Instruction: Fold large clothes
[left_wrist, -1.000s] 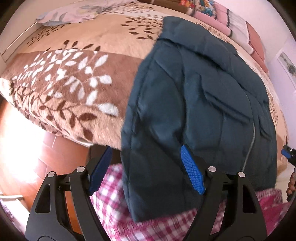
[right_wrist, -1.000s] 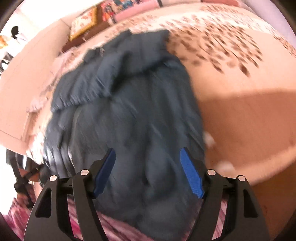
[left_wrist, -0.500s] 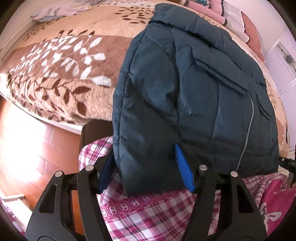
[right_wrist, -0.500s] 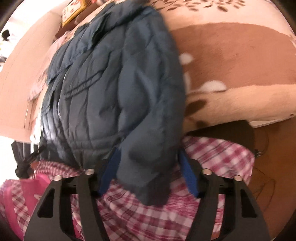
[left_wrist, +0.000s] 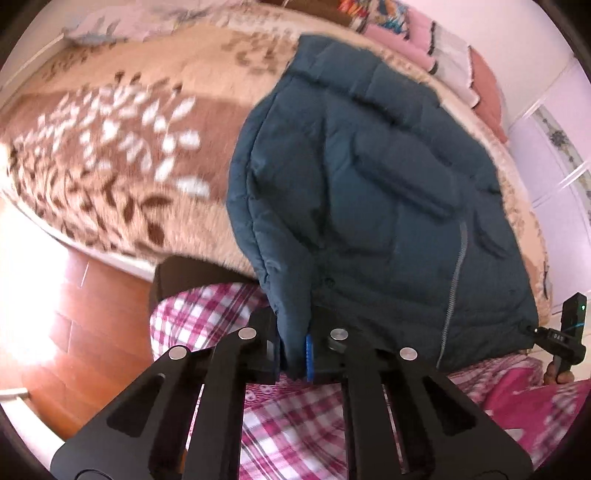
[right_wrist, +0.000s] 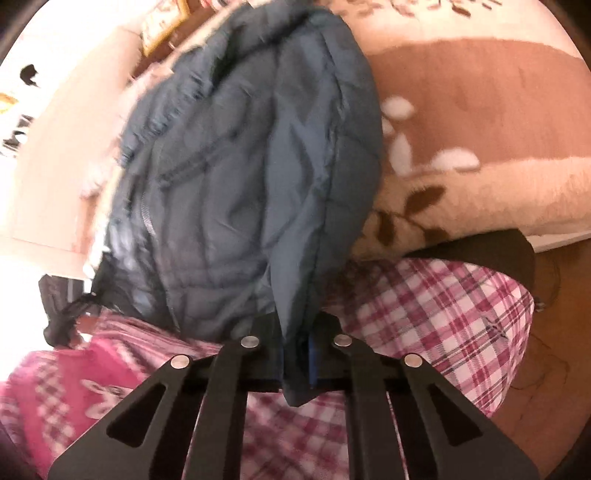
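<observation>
At the far left of the left wrist view, a wooden floor is seen beside the edge of a bed covered by a beige and brown blanket patterned with leaves. A dark teal padded jacket is spread over the blanket with its collar toward the far side and its lower edge hanging over the near side of the bed, above pink checked fabric. The lower left corner of the jacket is pinched between the blue pads of the left gripper, whose jaws are drawn almost fully together on the cloth. A grey zip is seen running down the jacket to the right of that grip. Pink folded bedding is stacked at the far right of the bed. At the right edge of this view a small part of the other tool is visible by the jacket's hem. In the right wrist view, the jacket fills the left and middle of the picture, blurred by motion. Its other lower corner is clamped between the pads of the right gripper, whose jaws are closing on the fabric. The blanket lies to the right, with the checked fabric below it.
</observation>
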